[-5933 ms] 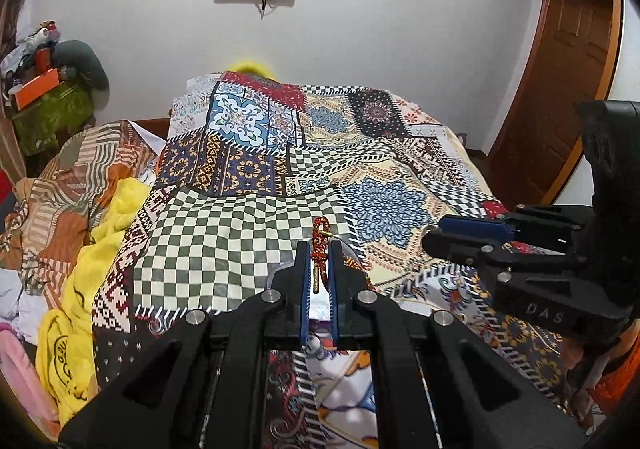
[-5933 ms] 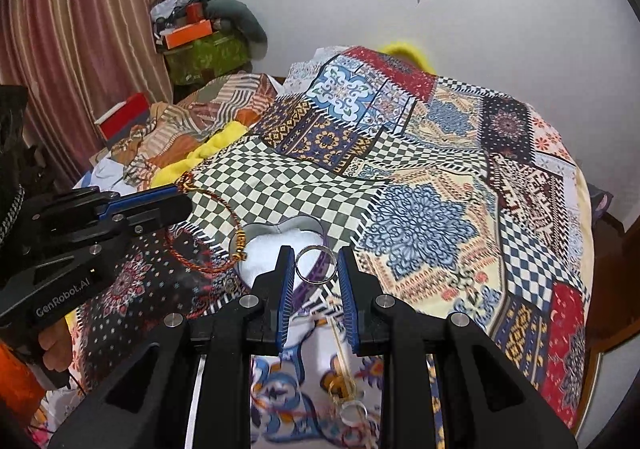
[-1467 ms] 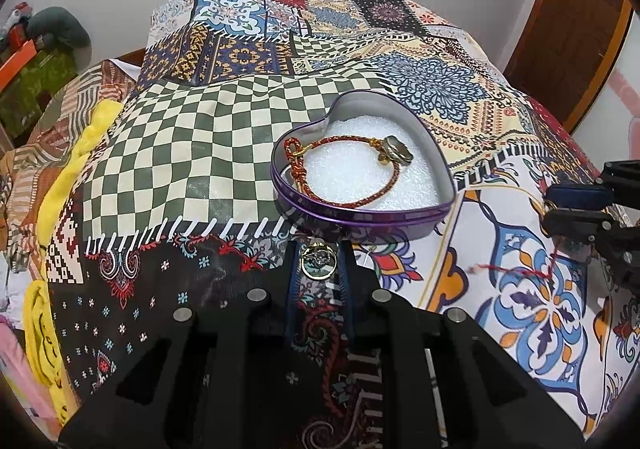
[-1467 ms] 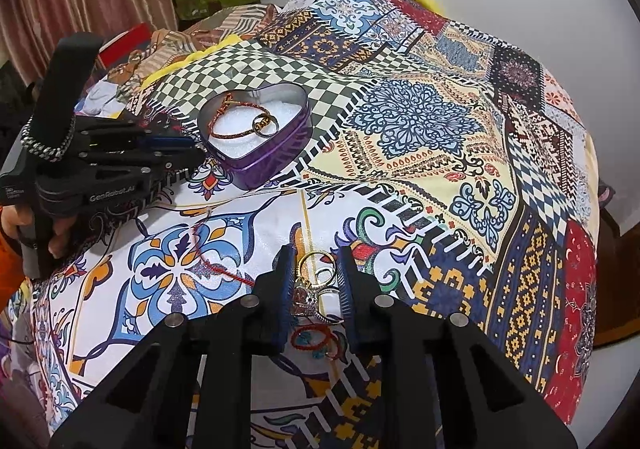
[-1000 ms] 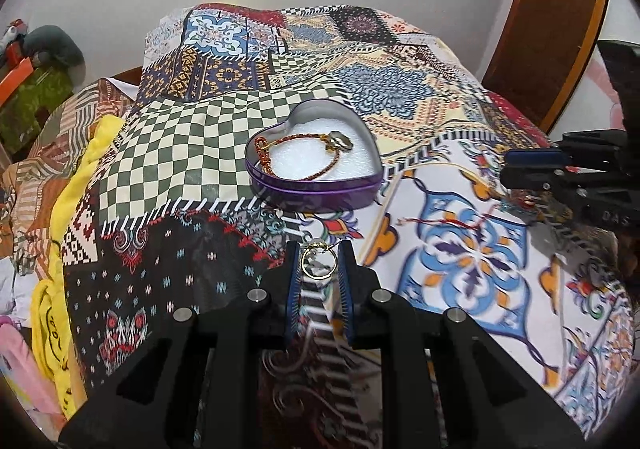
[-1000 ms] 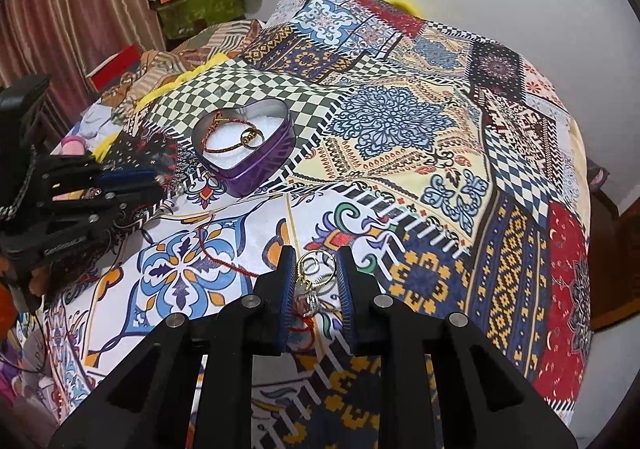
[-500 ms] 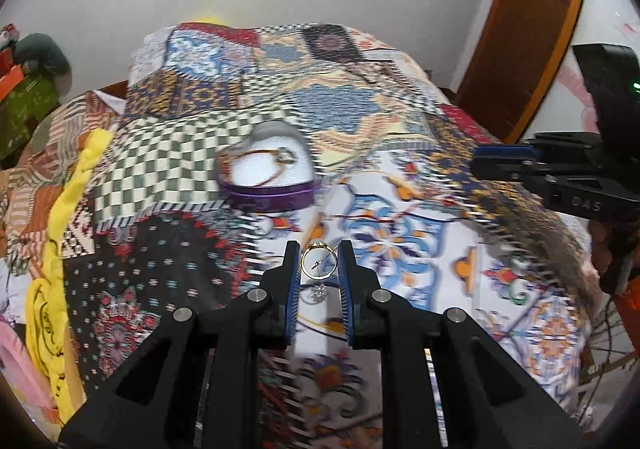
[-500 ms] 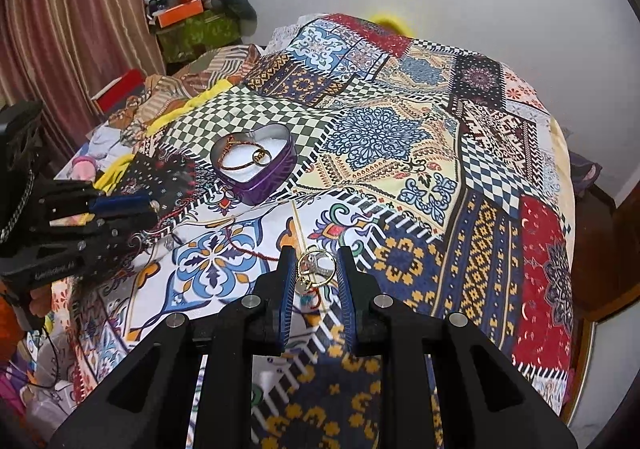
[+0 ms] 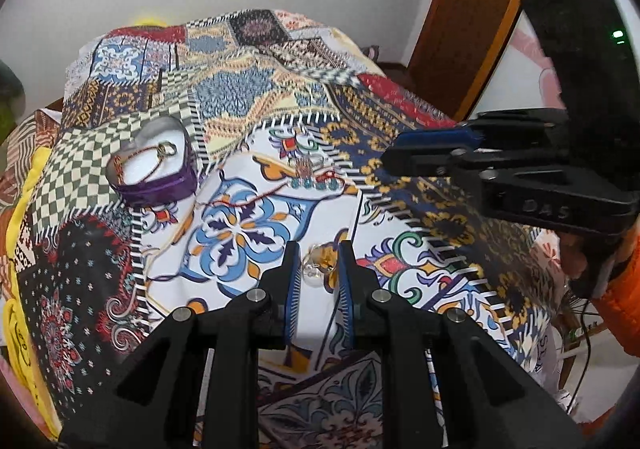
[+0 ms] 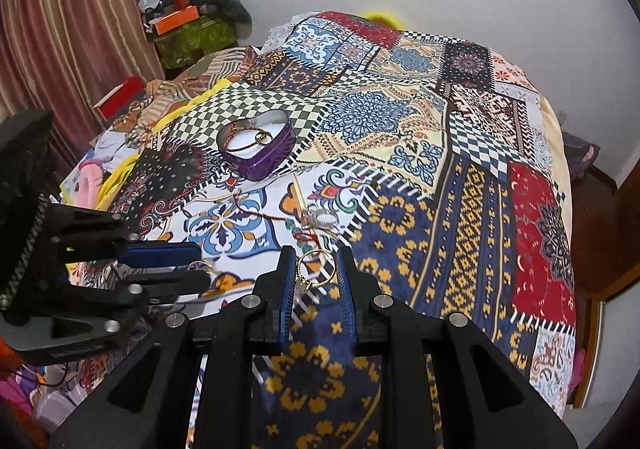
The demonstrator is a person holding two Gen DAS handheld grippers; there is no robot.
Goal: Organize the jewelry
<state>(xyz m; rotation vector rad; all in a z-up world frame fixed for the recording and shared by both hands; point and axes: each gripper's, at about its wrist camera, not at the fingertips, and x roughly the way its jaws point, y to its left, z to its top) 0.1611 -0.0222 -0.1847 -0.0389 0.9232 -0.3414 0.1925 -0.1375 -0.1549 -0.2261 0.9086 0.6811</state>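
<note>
— Step? Carrying: left gripper (image 9: pixel 317 269) clamped on a ring (image 9: pixel 318 265), right gripper (image 10: pixel 316 273) clamped on a gold ring (image 10: pixel 314 269), both above the quilt (image 10: pixel 460 209).

— Next? Probably over to the tin (image 10: pixel 258 147) (bracelet (image 10: pixel 244 139) inside, well apart), lower, then release.

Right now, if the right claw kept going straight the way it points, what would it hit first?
Probably the patterned bedspread just ahead of the right claw, which holds a gold ring. The loose jewelry pile lies close to that line, though depth is hard to judge.
</note>
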